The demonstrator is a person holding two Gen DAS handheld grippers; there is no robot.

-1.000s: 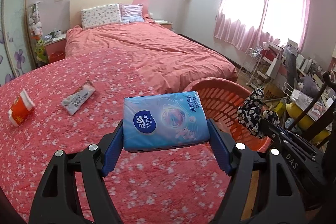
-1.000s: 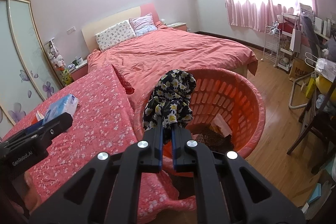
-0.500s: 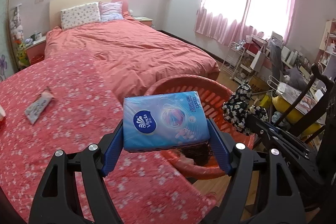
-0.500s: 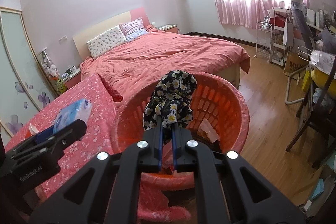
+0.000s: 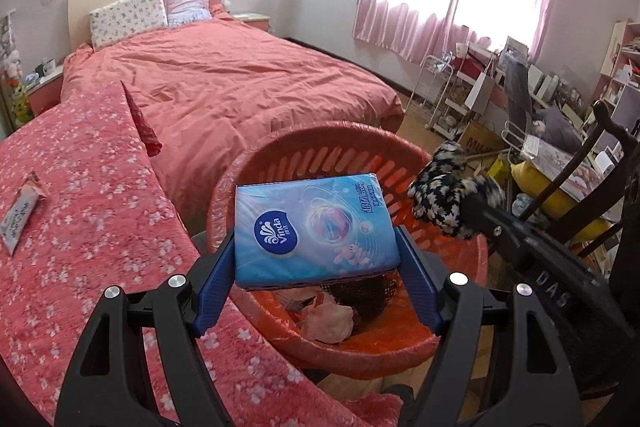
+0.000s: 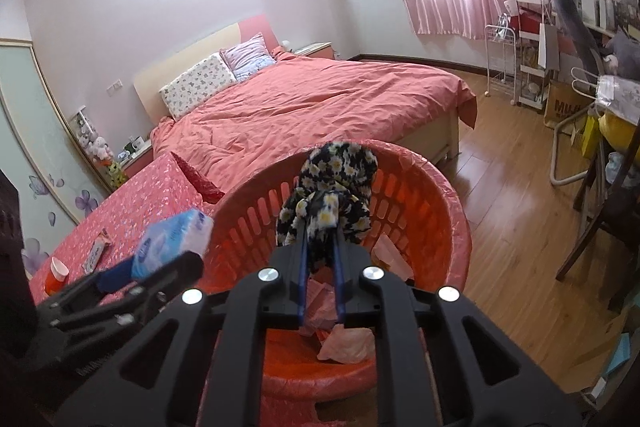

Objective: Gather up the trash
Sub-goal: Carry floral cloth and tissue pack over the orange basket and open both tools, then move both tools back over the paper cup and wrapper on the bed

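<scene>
My left gripper (image 5: 316, 241) is shut on a blue Vinda tissue pack (image 5: 312, 223), held flat above the near-left part of the orange plastic basket (image 5: 332, 131). My right gripper (image 6: 320, 231) hangs over the same basket (image 6: 448, 203) with a black floral cloth (image 6: 336, 183) bunched upright between its fingers. Its jaws are opening, and the cloth still sits between the pads. The left wrist view shows that cloth (image 5: 444, 191) at the basket's right rim. In the right wrist view the tissue pack (image 6: 176, 243) is at the left.
Crumpled pink bags (image 5: 328, 319) and a dark net lie inside the basket. The red floral-covered table (image 5: 80, 227) at the left carries a flat wrapper (image 5: 20, 215) and an orange cup (image 6: 56, 275). A red bed (image 5: 224, 83) lies behind. A chair and cluttered shelves (image 6: 560, 75) stand at the right.
Both grippers have moved from over the table edge to above the basket, carrying the tissue pack and the cloth. The right jaws have parted slightly around the cloth.
</scene>
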